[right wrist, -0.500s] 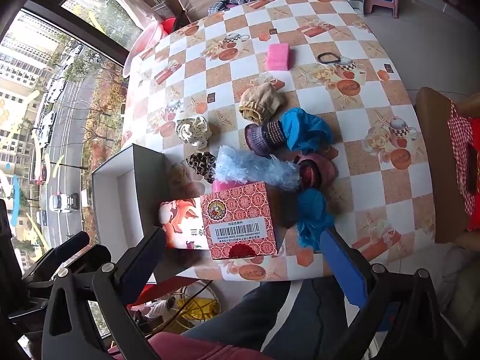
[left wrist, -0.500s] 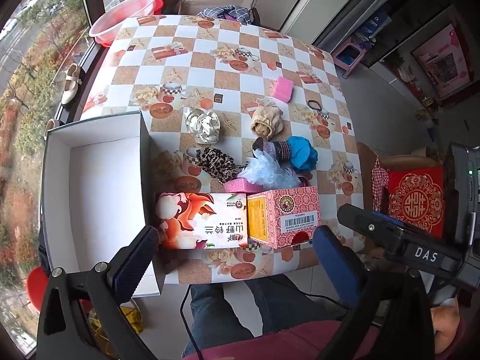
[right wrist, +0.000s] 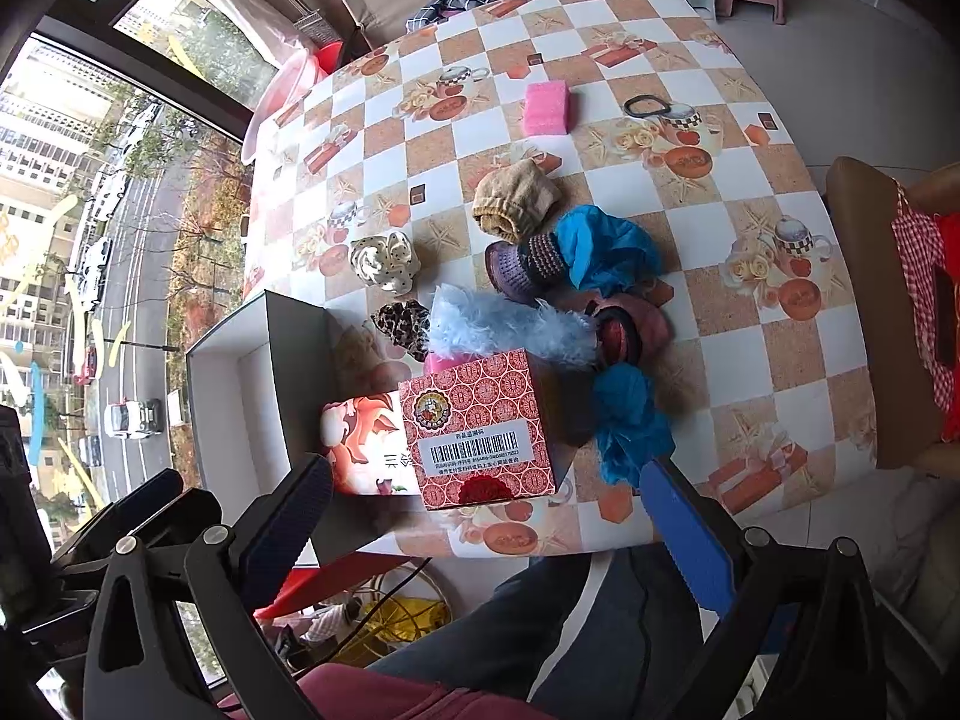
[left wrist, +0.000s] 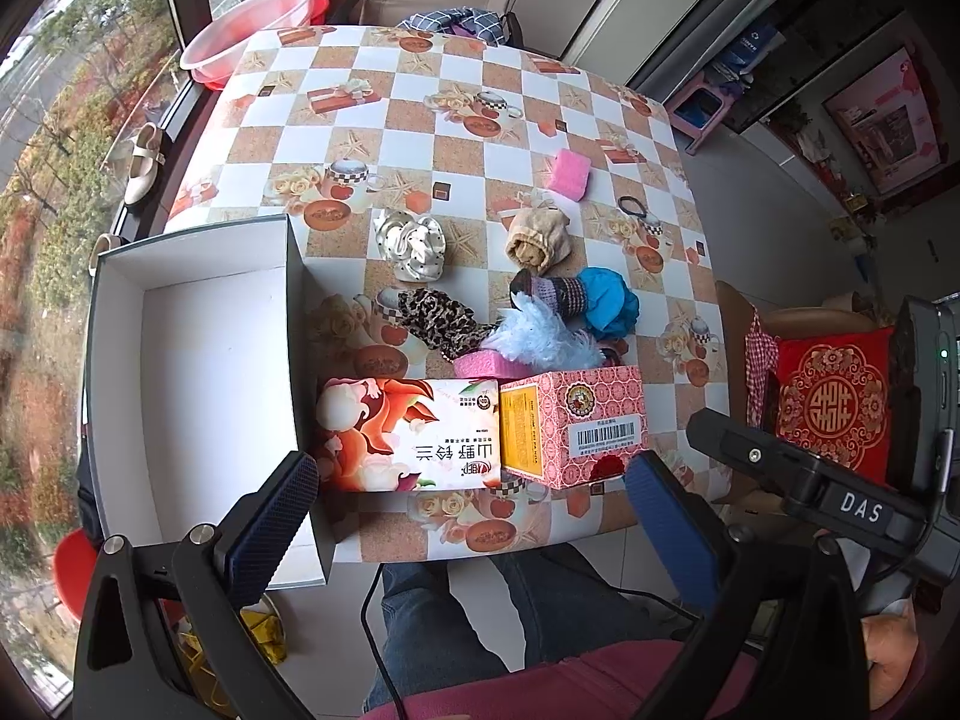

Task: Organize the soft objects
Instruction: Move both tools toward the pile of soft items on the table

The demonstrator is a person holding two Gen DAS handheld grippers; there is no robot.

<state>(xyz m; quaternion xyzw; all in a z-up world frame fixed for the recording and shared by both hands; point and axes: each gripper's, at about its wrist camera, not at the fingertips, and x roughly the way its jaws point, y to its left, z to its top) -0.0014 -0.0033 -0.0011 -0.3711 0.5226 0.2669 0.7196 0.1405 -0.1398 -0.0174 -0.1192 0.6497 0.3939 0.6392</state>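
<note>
Soft items heaped mid-table behind two cartons, both grippers hovering with jaws wide and holding nothing.

The pile sits at the centre of the checked tablecloth table (left wrist: 372,138): one fluffy pale-blue feathery piece (right wrist: 510,324), one leopard-print scrunchie (left wrist: 441,318), one cream polka-dot scrunchie (left wrist: 414,243), one beige knitted sock (right wrist: 516,201), two blue crumpled cloths (right wrist: 606,246), one pink sponge (right wrist: 547,108) at 12 o'clock, and one black hair tie (right wrist: 645,105) at 1 o'clock. At 6 o'clock, near the table's front edge, stand one red patterned carton with a barcode label (right wrist: 480,426) and one orange floral carton with Chinese characters (left wrist: 408,432), touching side by side. The open white cardboard box (left wrist: 198,372) overhangs the edge at 9 o'clock; bare tablecloth lies toward 12. The left gripper (left wrist: 474,522) and right gripper (right wrist: 486,531) hang over the near edge; "DAS" shows on the right gripper's body.
</note>
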